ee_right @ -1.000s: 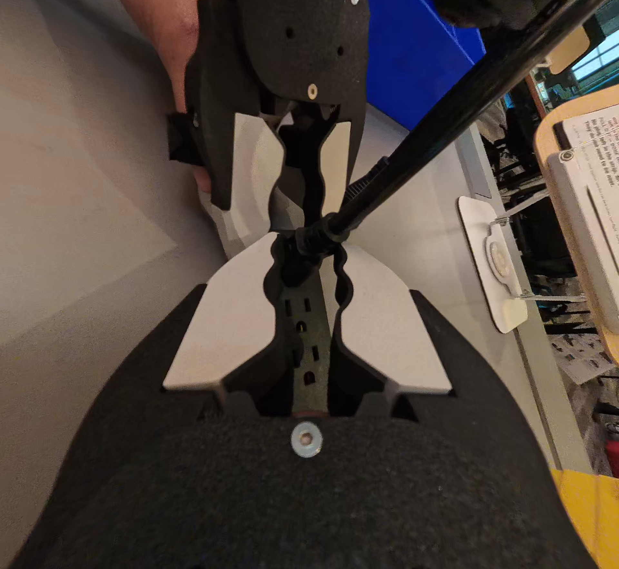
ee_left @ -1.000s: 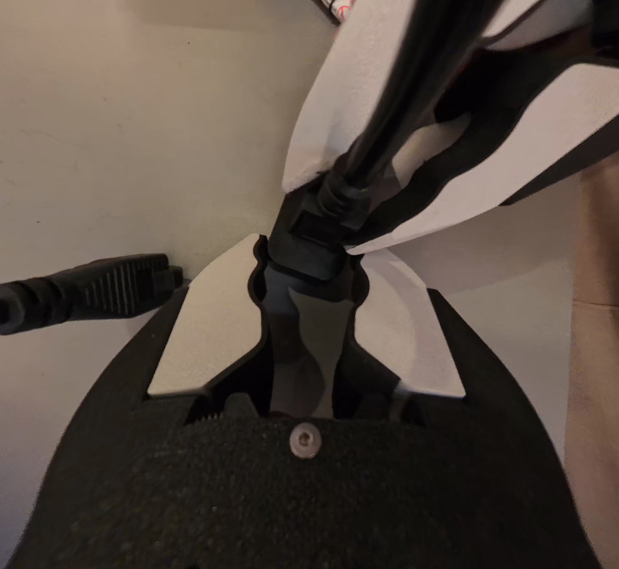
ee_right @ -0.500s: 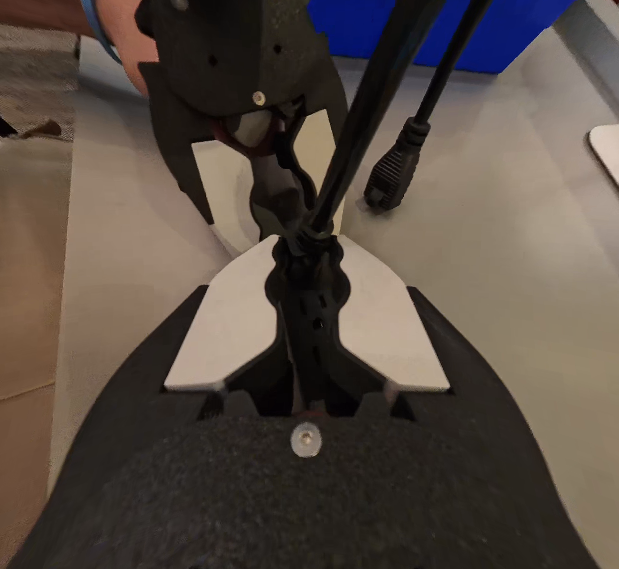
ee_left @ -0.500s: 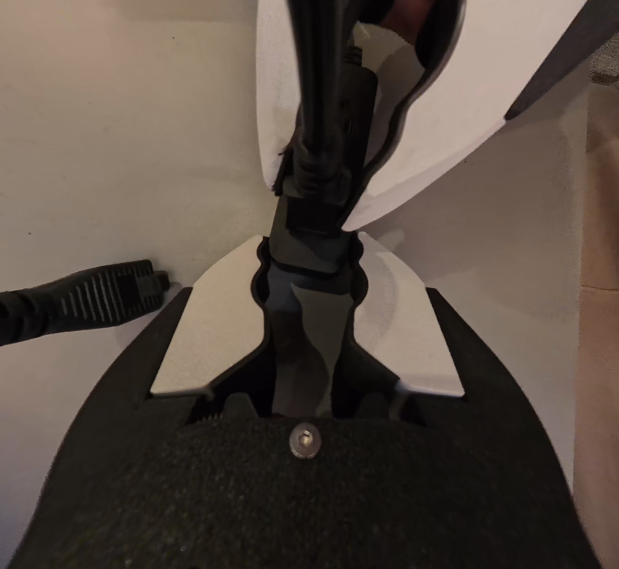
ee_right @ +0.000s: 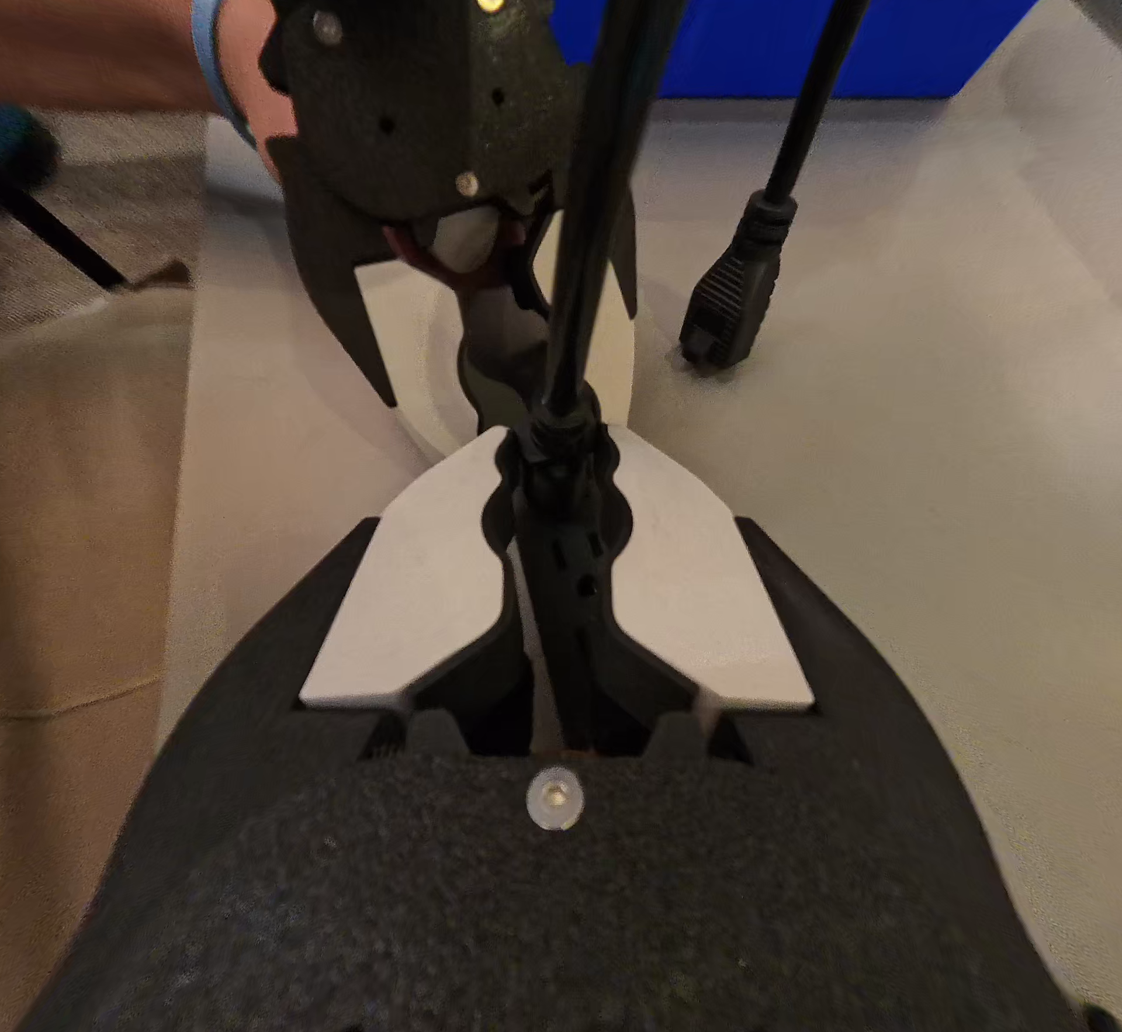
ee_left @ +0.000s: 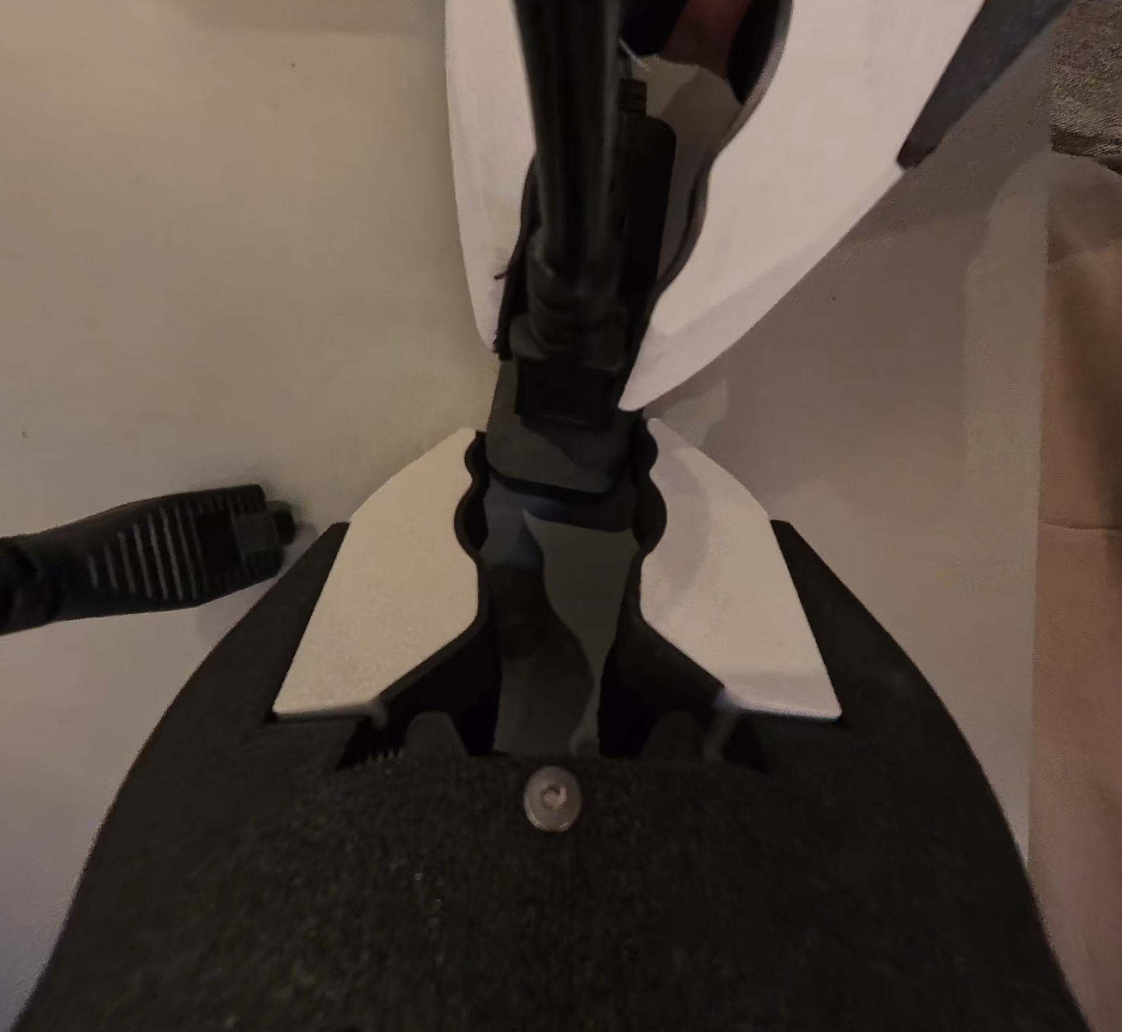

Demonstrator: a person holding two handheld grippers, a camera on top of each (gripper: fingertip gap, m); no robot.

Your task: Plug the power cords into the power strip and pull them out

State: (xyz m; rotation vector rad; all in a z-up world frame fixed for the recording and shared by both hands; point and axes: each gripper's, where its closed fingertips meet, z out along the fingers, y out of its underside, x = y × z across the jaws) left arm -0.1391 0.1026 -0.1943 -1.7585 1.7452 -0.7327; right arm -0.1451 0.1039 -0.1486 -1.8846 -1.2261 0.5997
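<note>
A black power strip (ee_right: 571, 572) with outlet slots runs between my right gripper's fingers; its end shows in the left wrist view (ee_left: 546, 456). My left gripper (ee_left: 561, 444) is shut on that end. My right gripper (ee_right: 555, 444) faces it tip to tip and is shut on a black plug (ee_left: 564, 396) seated in the strip. The plug's cord (ee_right: 601, 153) rises straight up. In the left wrist view the right gripper (ee_left: 564, 371) fills the top. In the right wrist view the left gripper (ee_right: 516, 396) is held by a hand with a blue wristband (ee_right: 218, 49).
A second black plug (ee_left: 176, 566) lies loose on the pale table (ee_left: 182, 213), left of my left gripper; it shows at the upper right in the right wrist view (ee_right: 728, 298). A blue bin (ee_right: 789, 1) stands behind. A tan surface (ee_right: 79, 517) borders the table. Left tips to right tips: about 4 cm.
Both grippers swung together with the strip. The right gripper went from leaning in at an angle to straight opposite the left. The right view levelled onto the table and blue bin. Both grips held.
</note>
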